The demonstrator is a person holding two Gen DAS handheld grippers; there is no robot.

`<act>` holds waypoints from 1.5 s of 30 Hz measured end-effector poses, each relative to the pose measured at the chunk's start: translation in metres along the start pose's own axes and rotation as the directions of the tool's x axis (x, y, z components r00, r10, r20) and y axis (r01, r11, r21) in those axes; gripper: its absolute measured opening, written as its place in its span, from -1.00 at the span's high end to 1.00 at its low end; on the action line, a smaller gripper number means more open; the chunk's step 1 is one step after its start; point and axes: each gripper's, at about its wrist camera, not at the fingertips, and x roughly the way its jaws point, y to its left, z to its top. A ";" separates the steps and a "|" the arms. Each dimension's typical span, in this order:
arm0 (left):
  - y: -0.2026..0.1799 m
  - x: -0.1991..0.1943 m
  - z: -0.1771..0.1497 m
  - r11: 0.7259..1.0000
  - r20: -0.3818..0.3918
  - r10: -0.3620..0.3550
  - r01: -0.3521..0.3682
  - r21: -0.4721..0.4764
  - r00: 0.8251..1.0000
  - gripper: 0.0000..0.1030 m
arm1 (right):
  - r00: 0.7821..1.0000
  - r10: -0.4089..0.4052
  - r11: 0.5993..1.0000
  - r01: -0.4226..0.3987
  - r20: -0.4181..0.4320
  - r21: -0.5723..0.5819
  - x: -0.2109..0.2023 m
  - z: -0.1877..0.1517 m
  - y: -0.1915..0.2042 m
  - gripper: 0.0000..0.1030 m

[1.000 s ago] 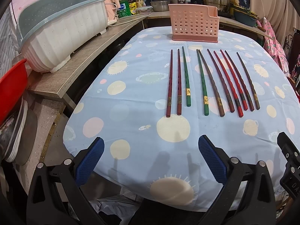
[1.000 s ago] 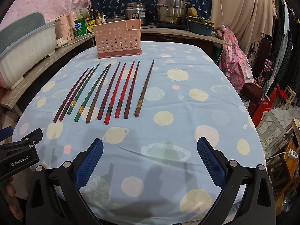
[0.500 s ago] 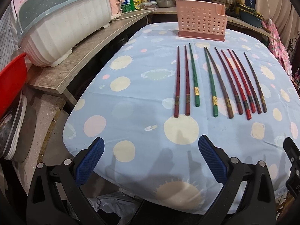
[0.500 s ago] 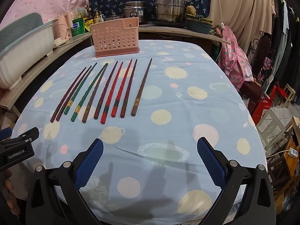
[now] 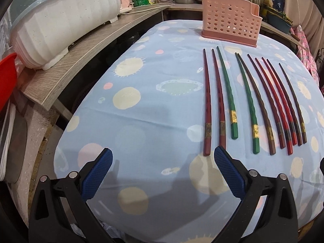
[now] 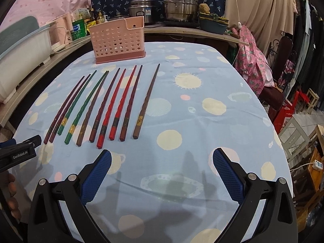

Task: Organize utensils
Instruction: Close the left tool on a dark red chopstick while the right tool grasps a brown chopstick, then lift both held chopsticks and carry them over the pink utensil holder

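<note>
Several chopsticks (image 5: 253, 99) (image 6: 105, 105) in dark red, green, brown and bright red lie side by side on the blue spotted tablecloth (image 5: 141, 121), thick ends toward me. Behind them stands a pink perforated utensil basket (image 5: 229, 29) (image 6: 118, 40). My left gripper (image 5: 163, 154) is open and empty, its right pad just short of the leftmost dark red pair (image 5: 213, 105). My right gripper (image 6: 162, 156) is open and empty too, a little nearer than the thick ends of the right-hand chopsticks. The left gripper's body (image 6: 18, 152) shows at the left edge of the right wrist view.
A wooden counter (image 5: 81, 60) runs along the table's left with a white dish rack (image 5: 60, 20) and a red basin (image 5: 6, 81). Steel pots (image 6: 178, 6) and bottles stand behind the basket. Chairs and pink fabric (image 6: 253, 64) crowd the right side.
Both grippers have moved forward toward the chopsticks, which now sit closer and larger in both views. Both stay open. The chopsticks and basket have not moved.
</note>
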 end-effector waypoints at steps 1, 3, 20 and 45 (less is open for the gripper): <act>-0.001 0.001 0.001 1.000 0.001 -0.001 0.001 0.003 1.000 -0.86 | 1.000 -0.001 1.000 0.001 0.001 0.000 0.002 0.002 0.000 -0.87; -0.004 0.006 0.005 1.000 0.005 0.002 -0.002 0.012 1.000 -0.86 | 1.000 0.004 1.000 -0.004 0.001 0.003 0.005 0.005 0.001 -0.87; -0.002 0.030 0.020 0.999 -0.022 -0.033 0.032 -0.016 0.999 -0.40 | 0.998 0.057 0.998 -0.056 -0.033 0.026 0.052 0.034 0.010 -0.24; 0.000 0.007 0.021 0.987 -0.005 -0.157 0.157 -0.028 0.988 0.87 | 0.992 0.125 0.991 -0.124 -0.017 0.045 0.037 0.032 -0.009 0.86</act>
